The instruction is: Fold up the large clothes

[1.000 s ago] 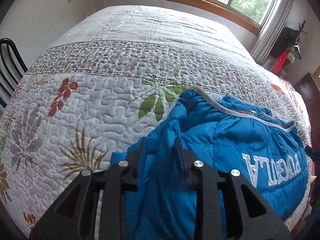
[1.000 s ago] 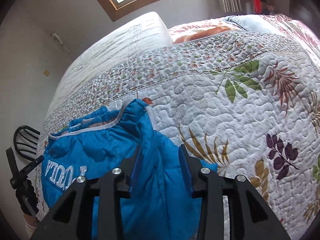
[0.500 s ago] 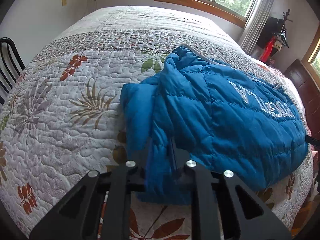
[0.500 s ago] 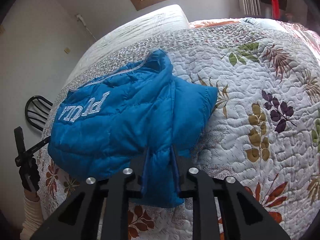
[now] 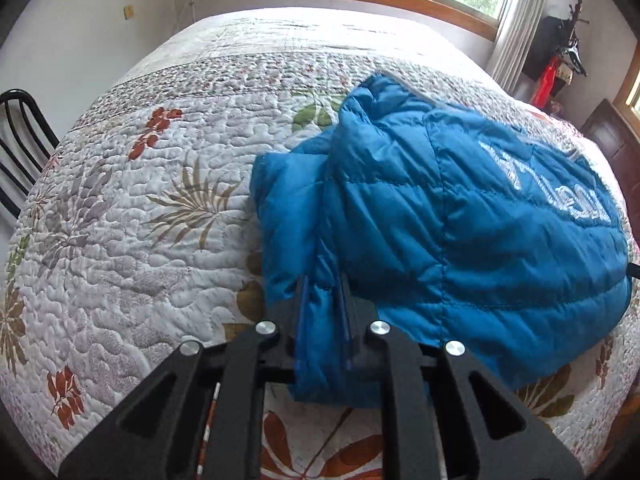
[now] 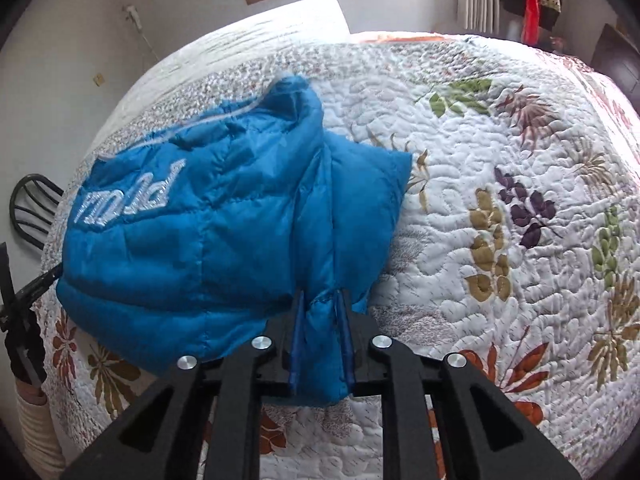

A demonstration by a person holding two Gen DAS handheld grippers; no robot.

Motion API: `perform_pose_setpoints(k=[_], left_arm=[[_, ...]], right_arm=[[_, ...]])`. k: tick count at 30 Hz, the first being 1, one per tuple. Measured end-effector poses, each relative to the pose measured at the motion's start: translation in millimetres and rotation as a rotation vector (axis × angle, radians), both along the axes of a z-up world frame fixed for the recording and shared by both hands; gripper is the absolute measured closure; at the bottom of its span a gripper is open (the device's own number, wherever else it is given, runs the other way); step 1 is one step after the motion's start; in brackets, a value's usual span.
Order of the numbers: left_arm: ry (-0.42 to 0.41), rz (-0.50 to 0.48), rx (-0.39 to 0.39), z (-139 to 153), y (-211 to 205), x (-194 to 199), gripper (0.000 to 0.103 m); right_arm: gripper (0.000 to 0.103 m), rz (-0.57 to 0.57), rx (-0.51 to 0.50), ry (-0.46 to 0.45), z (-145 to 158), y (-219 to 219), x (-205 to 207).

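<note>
- A blue puffer jacket (image 5: 460, 216) lies on the floral quilted bedspread (image 5: 132, 216), filling the centre and right of the left wrist view, its white lettering toward the right edge.
- The left gripper (image 5: 323, 292), low in the frame, has its jaws nearly closed, pinching a fold at the jacket's near edge.
- In the right wrist view the jacket sits centre-left; the right gripper (image 6: 320, 304) clamps another fold of its near edge, and its jaws have just been opening slightly.
- A black chair (image 5: 20, 148) stands at the left edge.
</note>
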State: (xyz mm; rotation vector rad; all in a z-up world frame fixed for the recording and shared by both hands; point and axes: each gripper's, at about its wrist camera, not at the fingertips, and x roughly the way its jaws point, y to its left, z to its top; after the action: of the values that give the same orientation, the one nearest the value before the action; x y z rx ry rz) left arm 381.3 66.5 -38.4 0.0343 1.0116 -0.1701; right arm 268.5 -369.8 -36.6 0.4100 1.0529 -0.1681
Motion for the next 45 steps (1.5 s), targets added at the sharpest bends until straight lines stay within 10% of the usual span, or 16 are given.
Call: perform_pose_setpoints(k=[8,20,31,34,38,45], left_arm=[[-0.105,-0.126,-0.075,51.0,-56.1,-31.6,0.089],[0.03,-0.17,-0.031,-18.4,-111.8,-19.8,0.088],[0.068,-0.128,-0.05,-25.5,-109.4,-15.3,0.09],[0.066,-0.127,-0.07,-6.9,-93.9,-23.1,0.086],[-0.013,-0.082,-0.111,22.0,-51.5,-35.1,0.033],[0.072,0.096,-0.196,12.0,44.0,-4.3,0.031]], right_arm=[[0.082,0.195,0.049,-0.136,57.2,71.7,6.6],[0.089,0.211,0.014,0.078,-17.7,128.1,58.0],[0.089,0.196,0.056,0.066,-32.2,119.4,57.1],[0.07,0.206,0.092,0.003,-9.7,108.3,37.4],[0.042,0.147,0.055,-0.127,30.2,74.6,0.9],[0.03,-0.023,0.197,-0.118,13.7,-14.7,-8.3]])
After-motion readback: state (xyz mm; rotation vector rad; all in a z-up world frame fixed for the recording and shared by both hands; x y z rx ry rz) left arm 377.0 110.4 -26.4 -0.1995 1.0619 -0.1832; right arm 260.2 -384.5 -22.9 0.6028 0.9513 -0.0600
